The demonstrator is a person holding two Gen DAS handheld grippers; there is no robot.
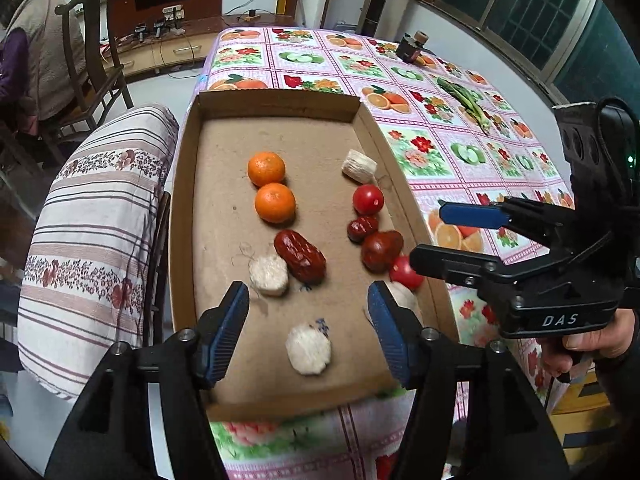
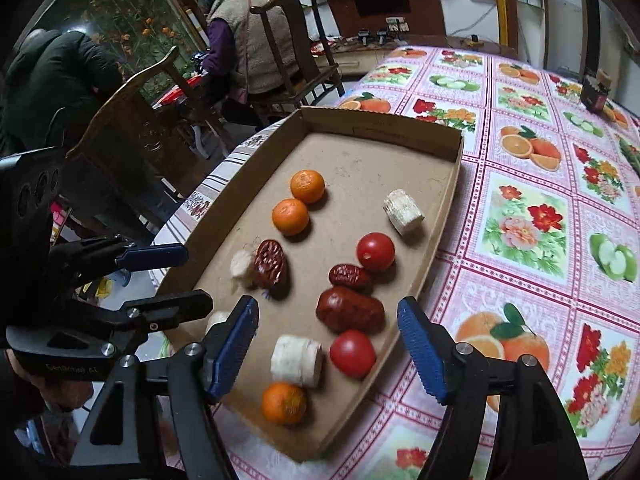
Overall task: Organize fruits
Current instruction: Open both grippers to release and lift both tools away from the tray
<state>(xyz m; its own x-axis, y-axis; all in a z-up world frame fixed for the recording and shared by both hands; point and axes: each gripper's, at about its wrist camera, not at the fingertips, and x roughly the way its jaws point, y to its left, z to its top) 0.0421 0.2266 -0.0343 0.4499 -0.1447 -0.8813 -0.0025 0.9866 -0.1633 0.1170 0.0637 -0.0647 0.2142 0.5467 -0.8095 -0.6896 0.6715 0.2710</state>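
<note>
A shallow cardboard tray (image 1: 188, 208) (image 2: 454, 200) holds the fruit. Two oranges (image 1: 267, 168) (image 2: 307, 186) lie together at the back left; a third orange (image 2: 284, 403) sits at the near edge. Two tomatoes (image 1: 368, 199) (image 2: 375, 251), several red dates (image 1: 300, 255) (image 2: 350, 309) and white cane pieces (image 1: 309, 348) (image 2: 296, 360) lie scattered. My left gripper (image 1: 308, 334) (image 2: 172, 276) is open and empty over the tray's near end. My right gripper (image 2: 326, 350) (image 1: 434, 236) is open and empty above the near tomato (image 2: 353, 353).
The tray sits on a table with a fruit-print cloth (image 1: 424, 148) (image 2: 520, 216). A green vegetable (image 1: 466, 102) and a small dark jar (image 1: 410, 46) (image 2: 596, 94) lie farther back. A cloth-covered chair (image 1: 92, 240) stands left of the table. People sit on wooden chairs (image 2: 240, 52) behind.
</note>
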